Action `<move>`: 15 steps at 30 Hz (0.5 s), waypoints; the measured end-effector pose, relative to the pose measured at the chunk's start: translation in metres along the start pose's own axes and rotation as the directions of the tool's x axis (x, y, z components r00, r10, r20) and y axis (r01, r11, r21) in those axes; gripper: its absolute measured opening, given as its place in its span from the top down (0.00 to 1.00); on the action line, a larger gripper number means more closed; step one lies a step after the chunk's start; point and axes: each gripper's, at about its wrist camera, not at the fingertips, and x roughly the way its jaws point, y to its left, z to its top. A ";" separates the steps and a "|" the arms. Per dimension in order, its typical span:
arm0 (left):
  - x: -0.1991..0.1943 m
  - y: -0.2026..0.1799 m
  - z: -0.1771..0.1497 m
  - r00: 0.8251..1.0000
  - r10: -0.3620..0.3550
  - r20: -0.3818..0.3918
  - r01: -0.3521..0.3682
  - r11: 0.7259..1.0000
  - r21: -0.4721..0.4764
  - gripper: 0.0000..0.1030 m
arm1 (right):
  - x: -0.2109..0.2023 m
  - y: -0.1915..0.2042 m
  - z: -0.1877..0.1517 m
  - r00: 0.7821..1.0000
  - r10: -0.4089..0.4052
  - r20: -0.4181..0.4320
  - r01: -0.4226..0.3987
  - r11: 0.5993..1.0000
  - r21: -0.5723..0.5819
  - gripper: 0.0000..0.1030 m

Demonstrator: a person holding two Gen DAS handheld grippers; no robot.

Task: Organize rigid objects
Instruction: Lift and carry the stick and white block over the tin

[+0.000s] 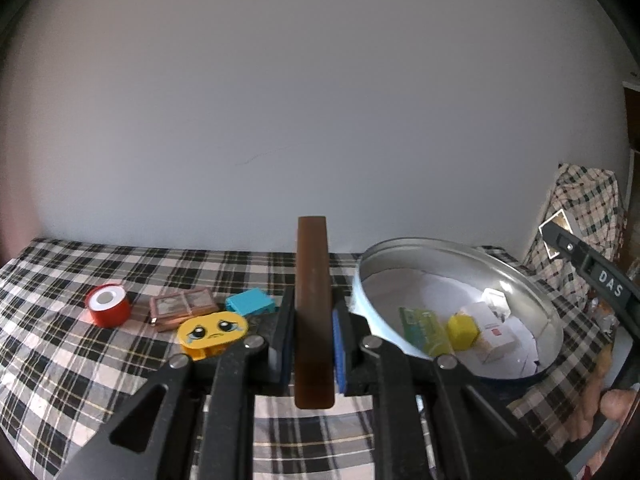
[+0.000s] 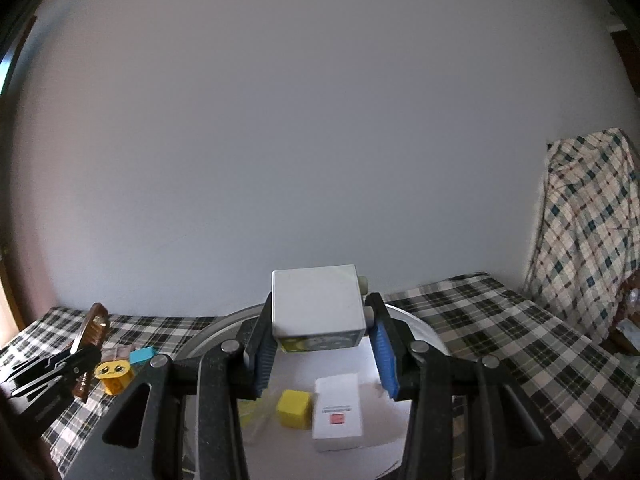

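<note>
Brown comb point(image 1: 315, 312) in left fingers point(image 1: 285, 332); white box point(image 2: 318, 305) in right

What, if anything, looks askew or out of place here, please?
Nothing is spilled or broken. The white box sits slightly tilted in the right gripper over the metal bowl.

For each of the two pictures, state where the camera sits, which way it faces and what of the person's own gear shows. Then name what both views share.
Left wrist: on the left gripper, facing the wall across the checked cloth; its fingers clamp a brown comb; the right gripper shows at right.
Right wrist: on the right gripper, above the round tin, holding a white box; the left gripper shows at left.
Shared: tin, yellow cube, crying-face toy.
</note>
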 end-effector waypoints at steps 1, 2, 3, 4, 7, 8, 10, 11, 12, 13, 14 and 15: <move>0.001 -0.004 0.000 1.000 -0.007 -0.002 0.007 1.000 0.007 0.87 | 0.000 -0.004 0.001 1.000 -0.010 0.002 0.010 1.000 0.003 0.57; 0.003 -0.008 0.000 1.000 -0.012 -0.003 0.012 1.000 0.012 0.87 | 0.000 -0.007 0.002 1.000 -0.017 0.004 0.017 1.000 0.006 0.57; 0.004 -0.011 0.000 1.000 -0.017 -0.004 0.017 1.000 0.018 0.87 | 0.000 -0.011 0.002 1.000 -0.026 0.006 0.026 1.000 0.010 0.57; 0.006 -0.016 0.000 1.000 -0.024 -0.006 0.024 0.999 0.026 0.87 | 0.000 -0.014 0.003 0.999 -0.033 0.007 0.033 0.999 0.014 0.57; 0.009 -0.028 0.000 0.999 -0.041 -0.008 0.042 0.998 0.042 0.87 | 0.002 -0.028 0.005 0.998 -0.058 0.006 0.058 0.998 0.036 0.57; 0.010 -0.031 0.001 0.999 -0.046 -0.009 0.046 0.998 0.046 0.87 | 0.003 -0.032 0.005 0.998 -0.064 0.005 0.064 0.997 0.040 0.57; 0.013 -0.040 0.002 0.998 -0.056 -0.011 0.056 0.997 0.056 0.87 | 0.005 -0.038 0.006 0.997 -0.078 0.003 0.078 0.996 0.039 0.57; 0.015 -0.044 0.002 0.998 -0.060 -0.012 0.060 0.996 0.061 0.87 | 0.006 -0.041 0.006 0.996 -0.088 0.004 0.088 0.995 0.036 0.57; 0.017 -0.048 0.003 0.998 -0.065 -0.014 0.066 0.996 0.067 0.87 | 0.008 -0.043 0.007 0.995 -0.097 0.003 0.097 0.995 0.031 0.57; 0.019 -0.053 0.004 0.997 -0.071 -0.016 0.072 0.995 0.073 0.87 | 0.010 -0.045 0.007 0.995 -0.104 0.002 0.104 0.994 0.027 0.57; 0.021 -0.057 0.004 0.997 -0.075 -0.018 0.077 0.994 0.079 0.87 | 0.013 -0.048 0.007 0.993 -0.114 -0.001 0.114 0.993 0.022 0.57; 0.023 -0.061 0.004 0.997 -0.079 -0.020 0.081 0.993 0.084 0.87 | 0.015 -0.050 0.007 0.993 -0.120 -0.002 0.120 0.993 0.019 0.57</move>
